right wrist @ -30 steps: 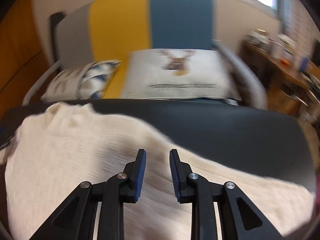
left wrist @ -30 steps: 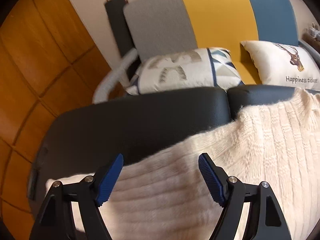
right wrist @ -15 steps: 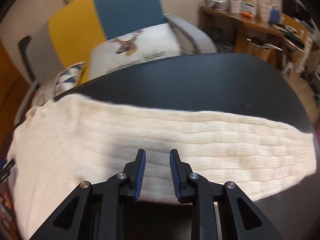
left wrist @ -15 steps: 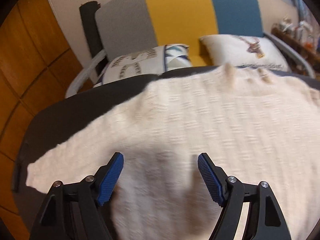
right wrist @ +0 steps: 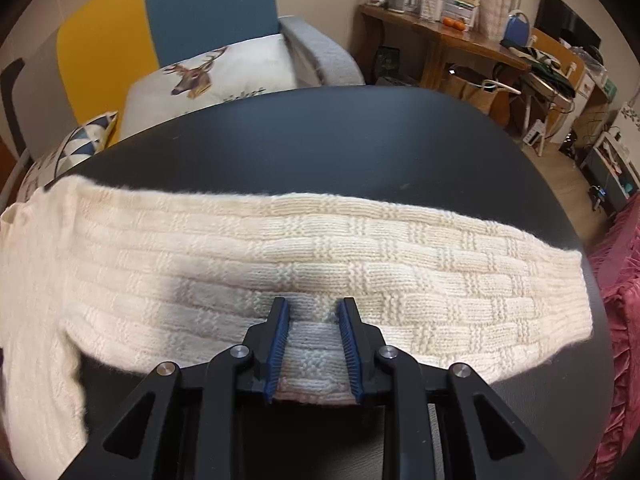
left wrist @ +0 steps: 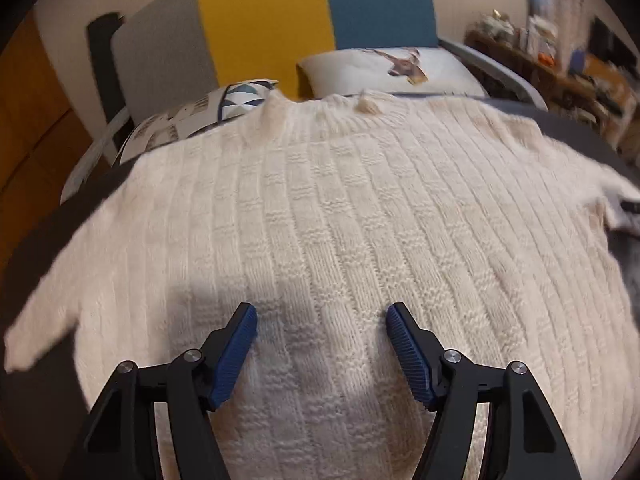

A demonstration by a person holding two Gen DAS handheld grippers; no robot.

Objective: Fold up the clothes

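A cream knitted sweater [left wrist: 344,216] lies spread flat on a black round table [right wrist: 320,140], collar toward the sofa. My left gripper [left wrist: 322,320] is open and hovers over the sweater's lower body, holding nothing. In the right wrist view one long sleeve [right wrist: 360,252] stretches across the table to the right. My right gripper [right wrist: 312,308] is open by a narrow gap, with its fingertips over the sleeve's near edge. I cannot tell whether it touches the knit.
A sofa with grey, yellow and blue panels [left wrist: 280,20] and a deer cushion [right wrist: 208,76] stands behind the table. A cluttered wooden desk [right wrist: 460,36] is at the right. Red fabric [right wrist: 624,312] lies by the table's right edge.
My left gripper has swung from the left sleeve to over the middle of the sweater. My right gripper has turned right, over the right sleeve. Both jaw gaps are unchanged.
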